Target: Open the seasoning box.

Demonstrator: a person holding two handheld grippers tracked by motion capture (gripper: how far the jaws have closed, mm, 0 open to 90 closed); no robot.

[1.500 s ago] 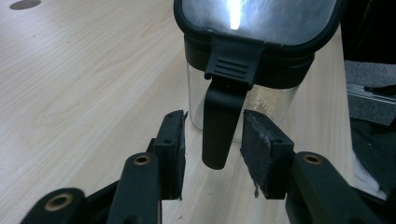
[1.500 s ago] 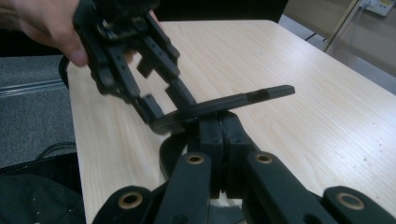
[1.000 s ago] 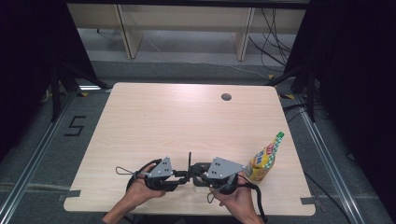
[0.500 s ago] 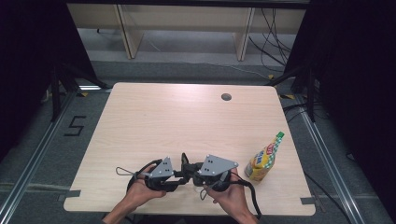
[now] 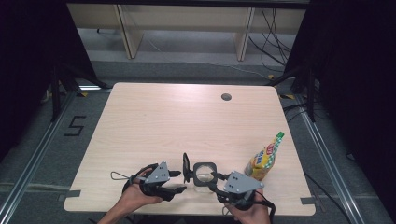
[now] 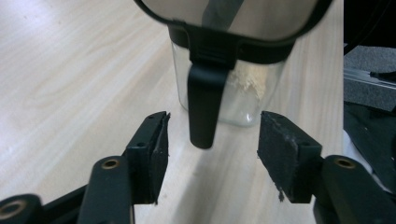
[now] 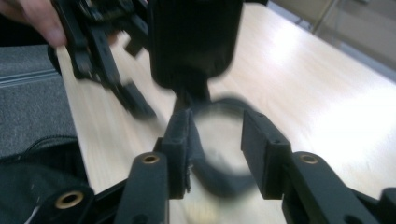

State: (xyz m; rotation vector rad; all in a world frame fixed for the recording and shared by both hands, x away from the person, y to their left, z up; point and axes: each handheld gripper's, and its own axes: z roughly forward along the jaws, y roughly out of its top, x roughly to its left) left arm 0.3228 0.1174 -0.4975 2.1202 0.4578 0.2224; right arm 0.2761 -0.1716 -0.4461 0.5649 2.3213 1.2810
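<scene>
Clear glass jar, black flip lid stood open. Left claw jaws just spread, lid tab freed between. Right claw jaws just widened around rim, grip cannot be told.

The lid is open now, standing on edge at the left side of the clear container, where a second ago it was shut. The left gripper has just let its jaws spread, the lid's black tab hanging loose between them. The right gripper has slid back toward the table's near right, jaws just parting around the container's rim.
</scene>
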